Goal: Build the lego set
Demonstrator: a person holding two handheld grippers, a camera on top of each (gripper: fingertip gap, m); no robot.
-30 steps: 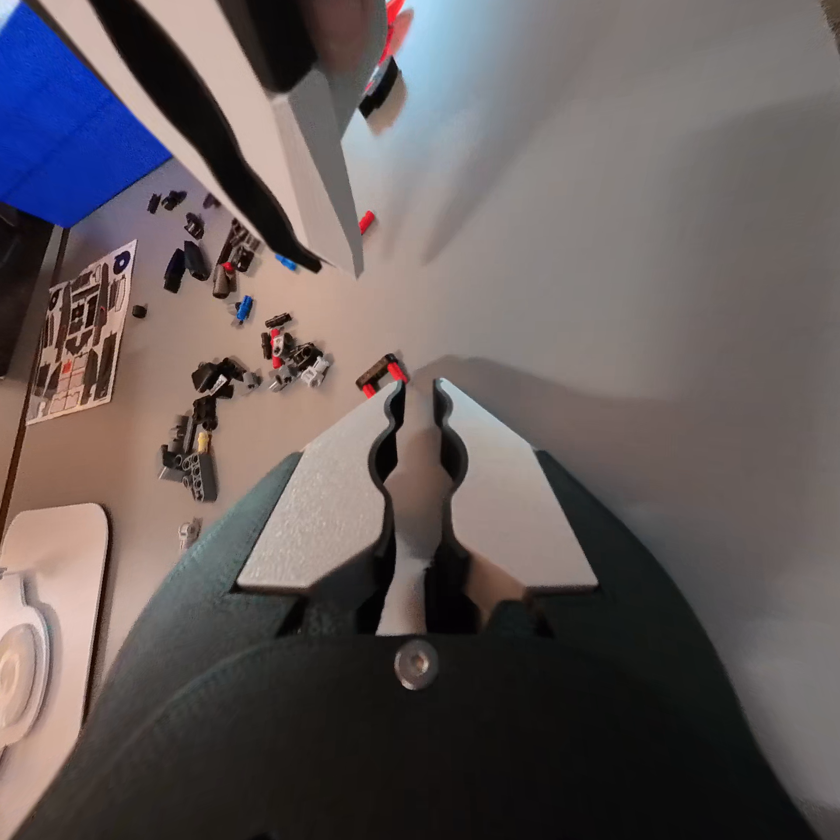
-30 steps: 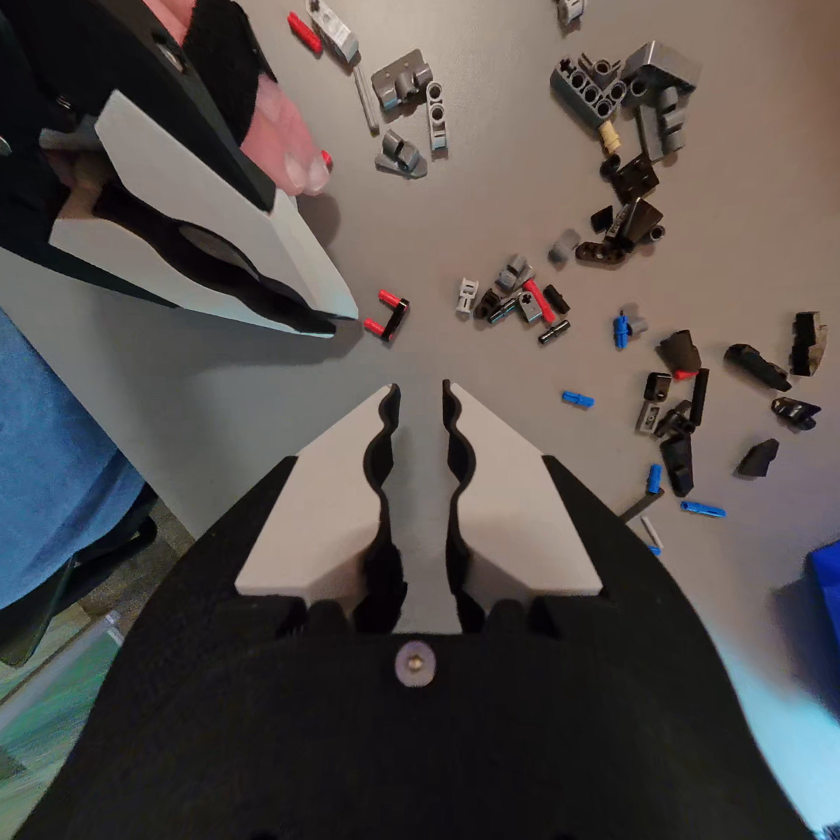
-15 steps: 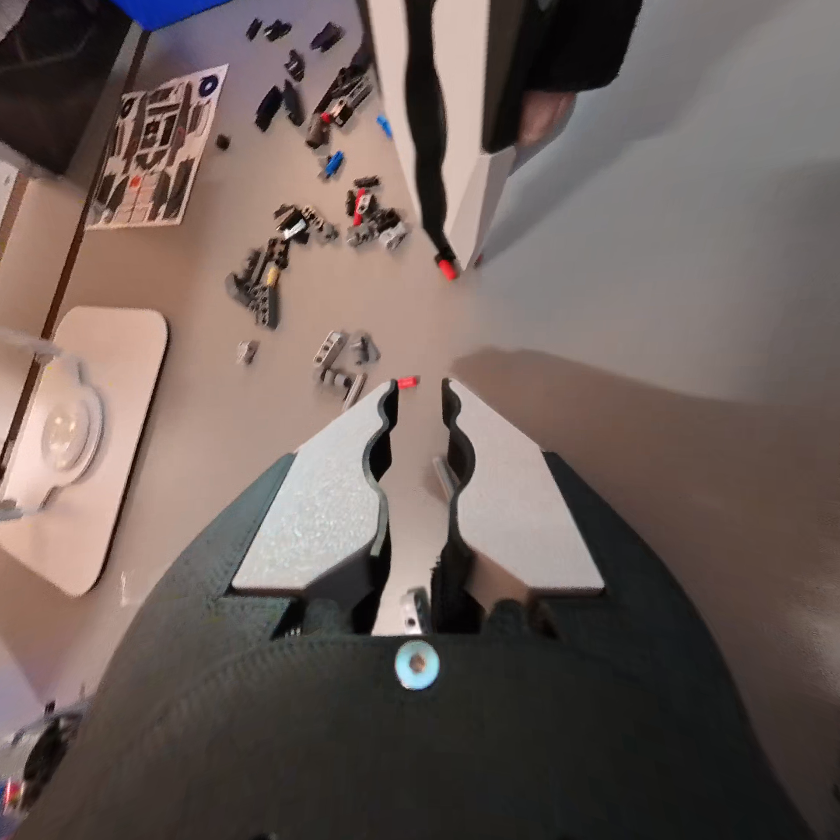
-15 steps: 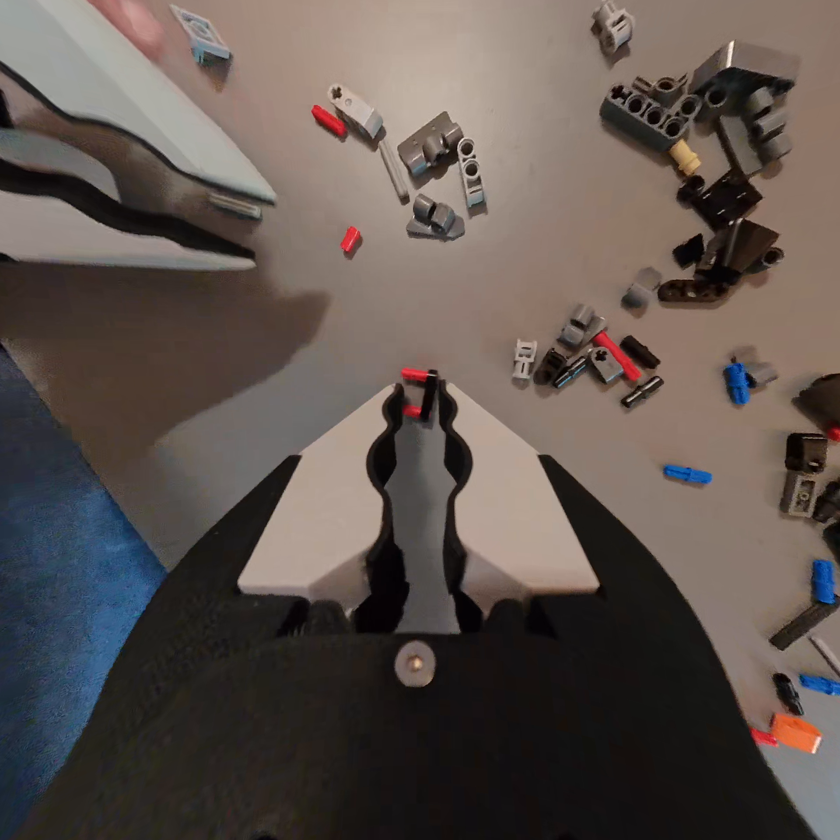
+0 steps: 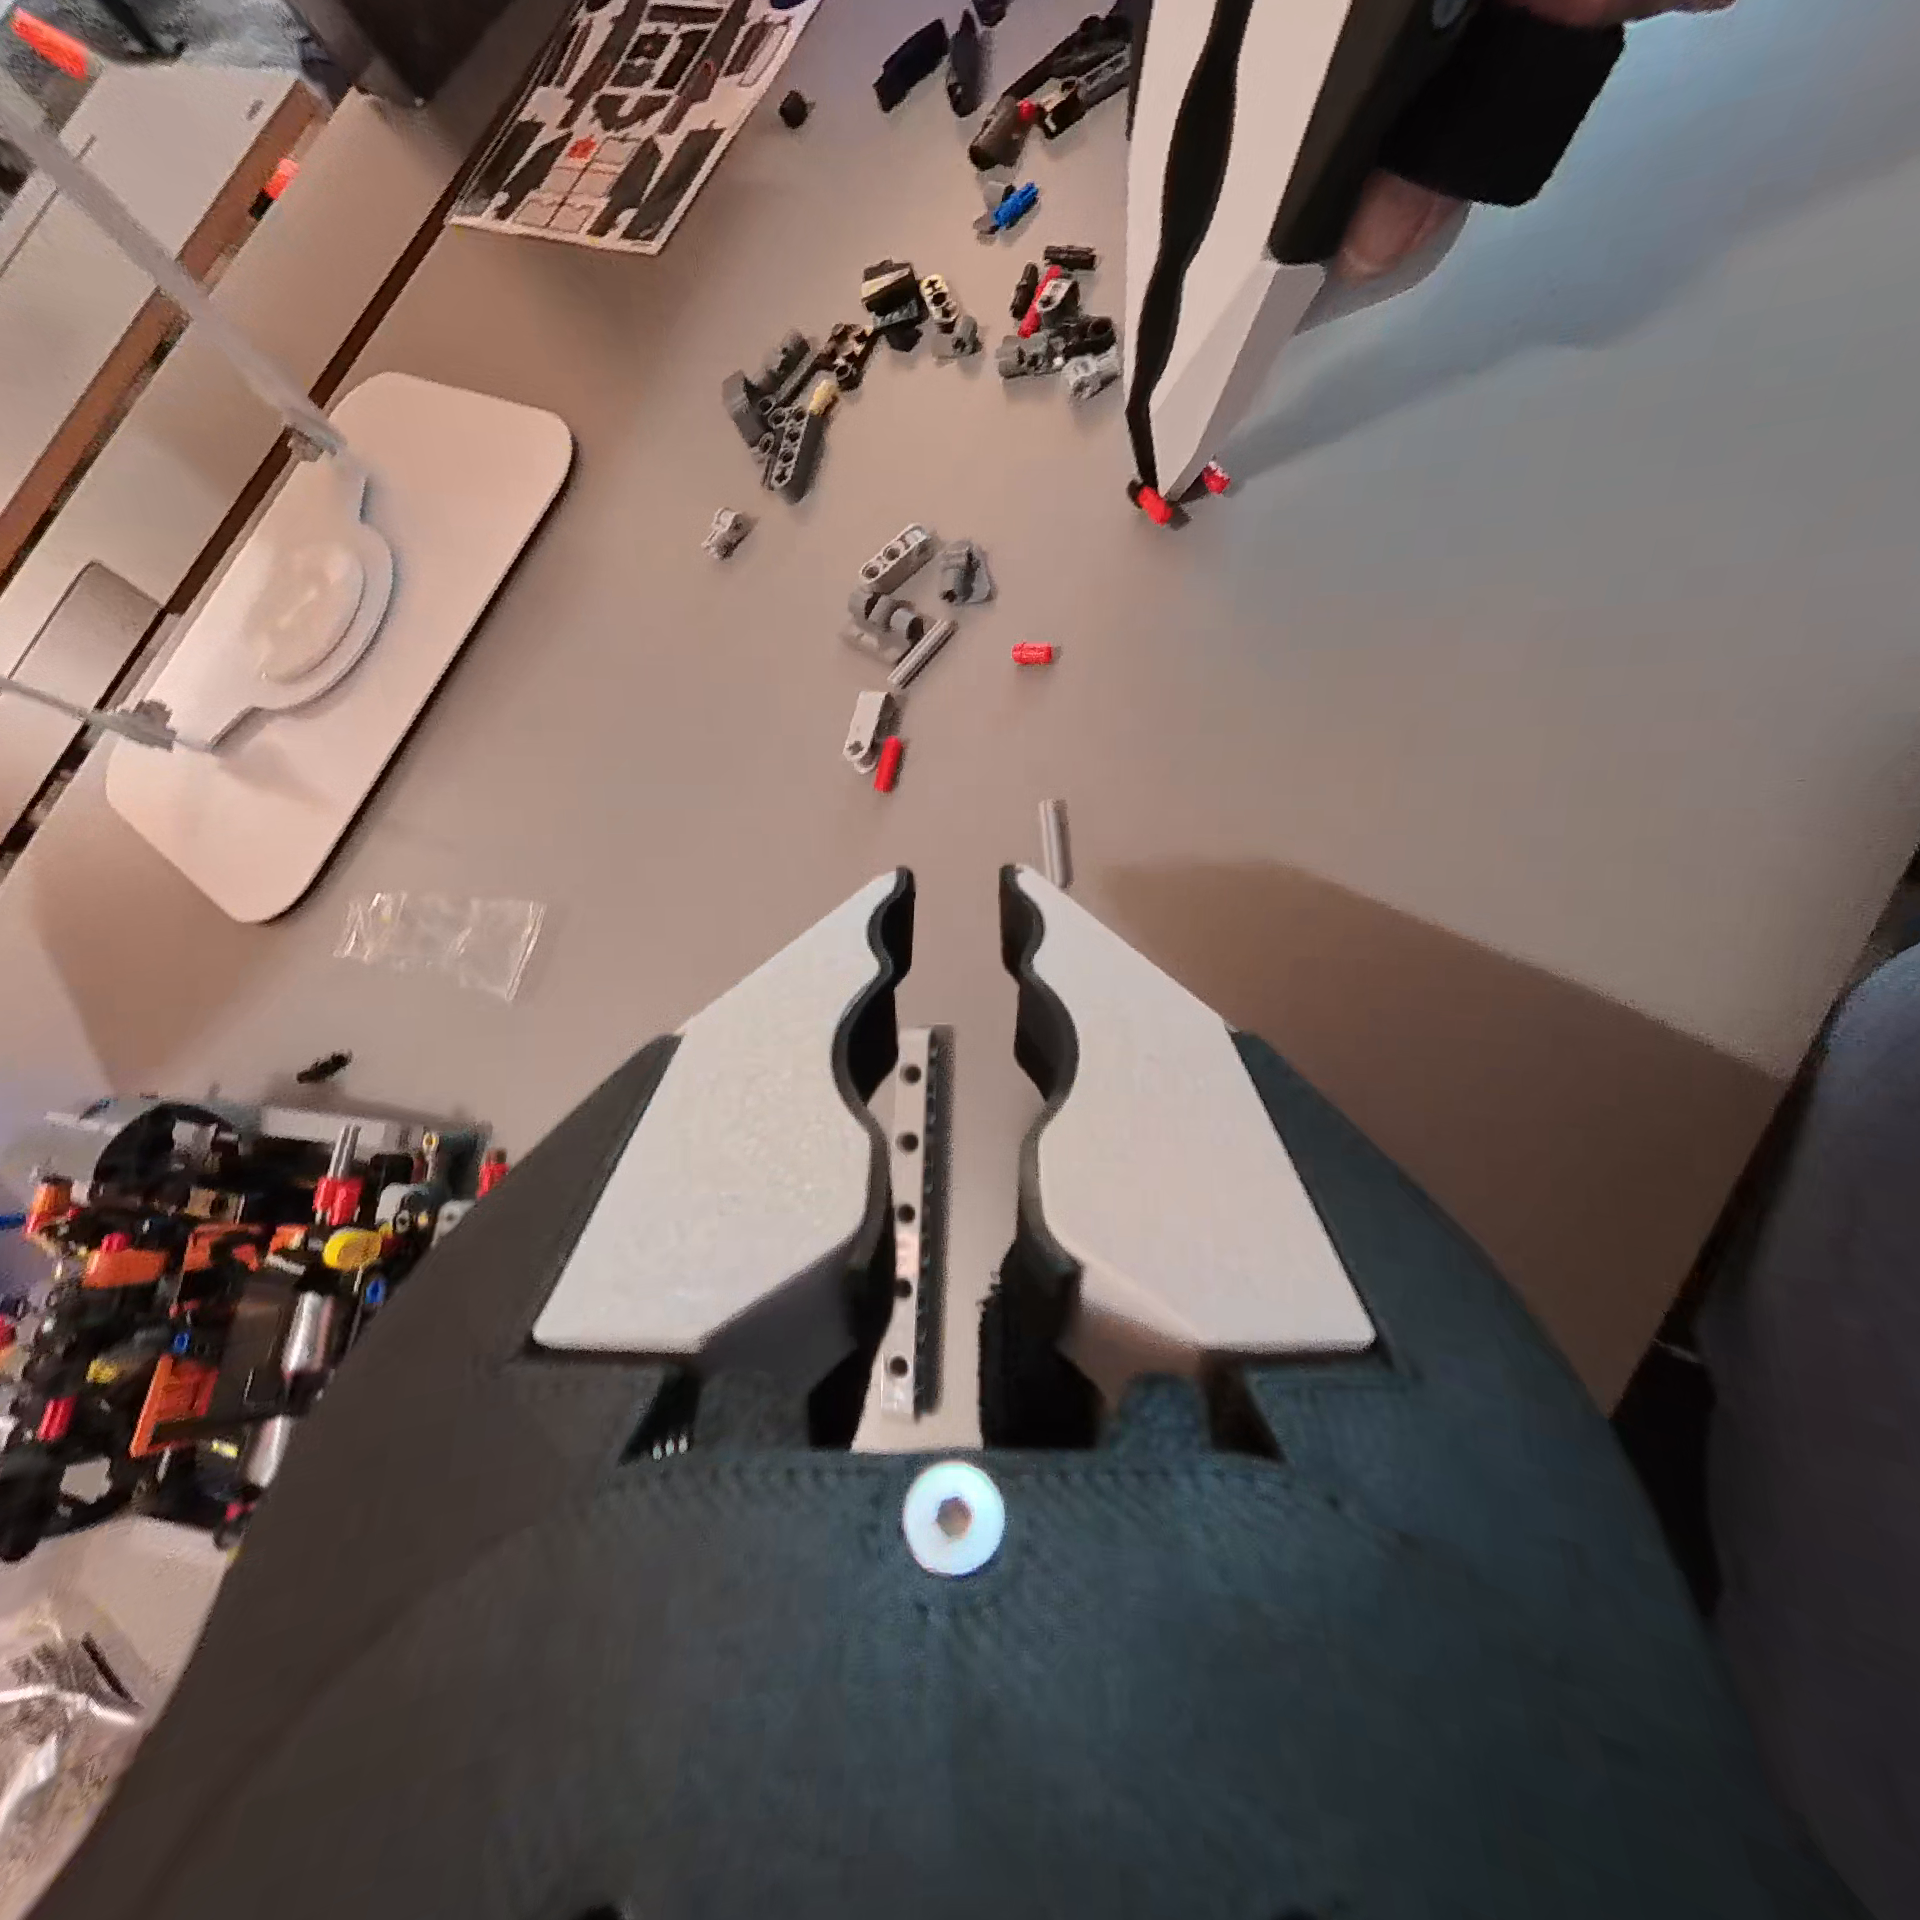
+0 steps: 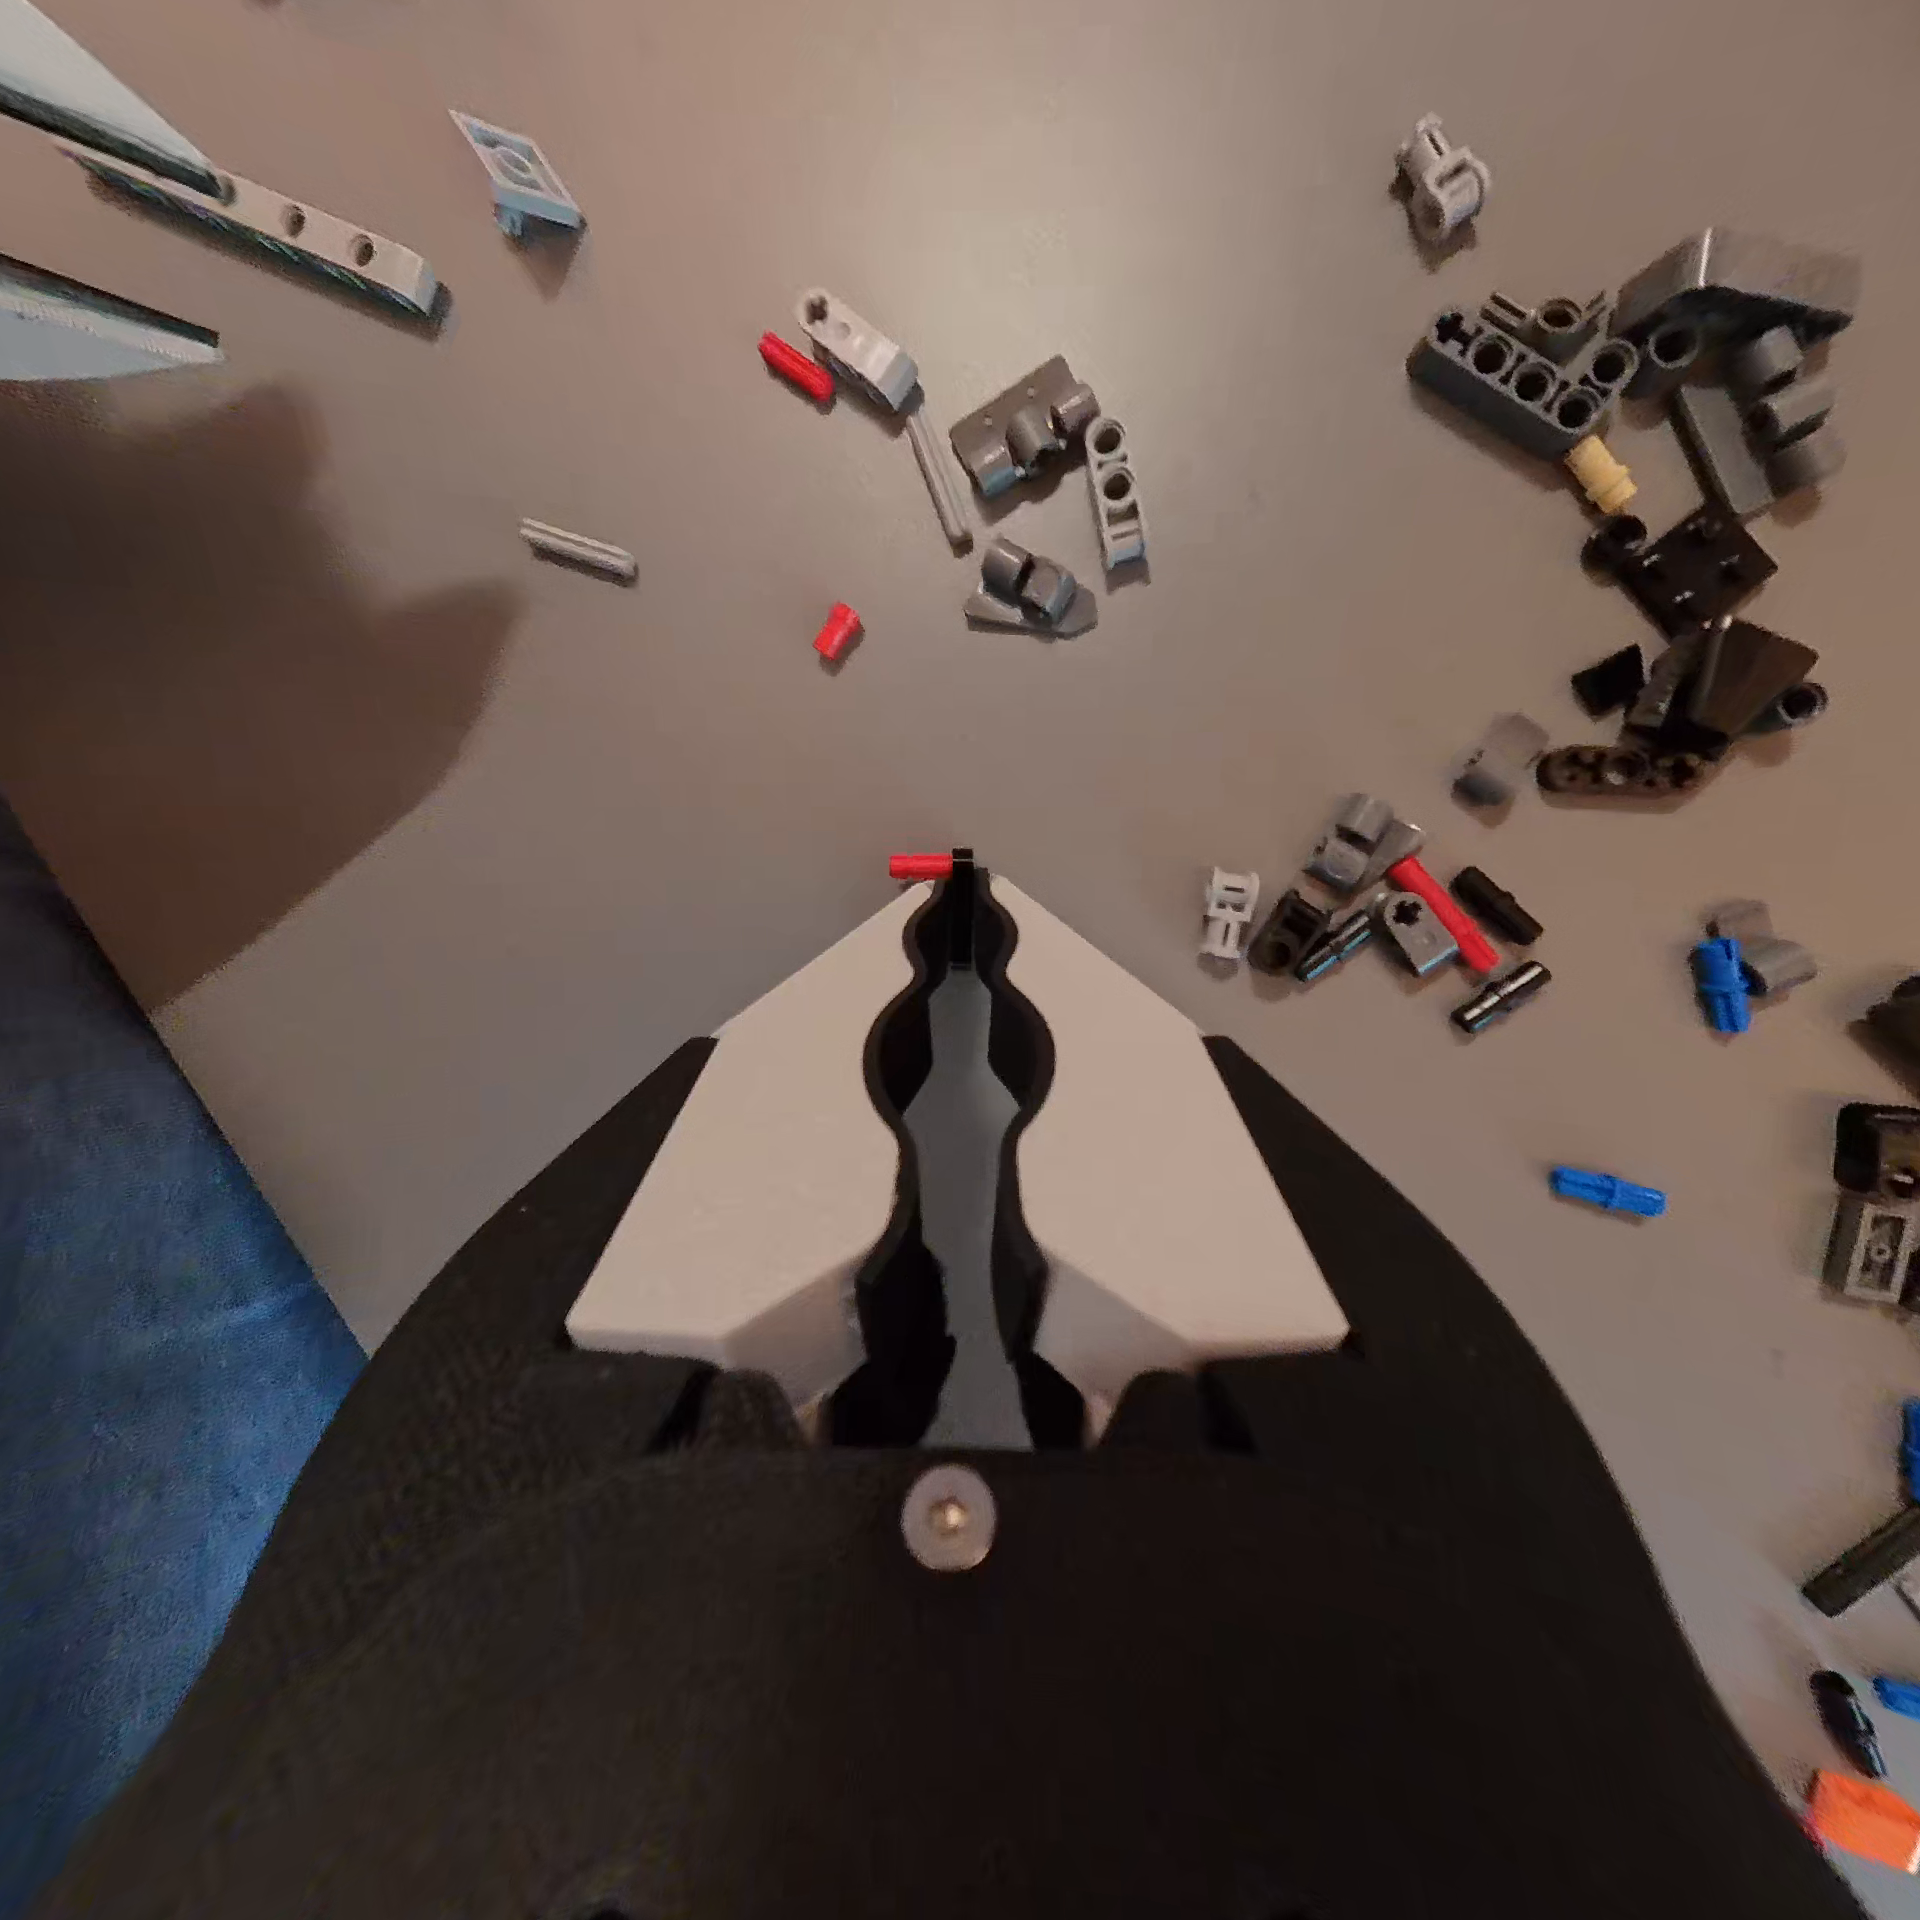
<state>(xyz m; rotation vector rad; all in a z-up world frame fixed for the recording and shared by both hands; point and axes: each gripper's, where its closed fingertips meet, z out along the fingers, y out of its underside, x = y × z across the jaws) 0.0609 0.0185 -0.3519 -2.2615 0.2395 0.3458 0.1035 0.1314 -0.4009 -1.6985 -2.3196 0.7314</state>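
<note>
My right gripper (image 6: 961, 883) is shut on a small black beam (image 6: 961, 920) with a red pin (image 6: 920, 864) sticking out to the left, low over the grey table (image 6: 1039, 208). In the left wrist view the right gripper (image 5: 1179, 494) stands at the top right with red pins at its tips. My left gripper (image 5: 956, 883) is open, and a long grey beam with holes (image 5: 914, 1216) lies in the gap beside the left finger. That beam (image 6: 312, 239) sticks out of the left gripper at the top left of the right wrist view.
A part-built black, orange and red model (image 5: 208, 1278) sits at lower left. A sticker sheet (image 5: 634, 114), a white stand base (image 5: 343, 623) and a clear bag (image 5: 447, 935) lie beyond. Loose grey, black, red and blue pieces (image 6: 1039, 447) are scattered; a grey axle (image 6: 577, 548) lies alone. One gripper's finger ends stand about 15 centimeters off the other's.
My right gripper moved onto the black beam with red pins and shut on it. My left gripper drew away from it, over the long grey beam.
</note>
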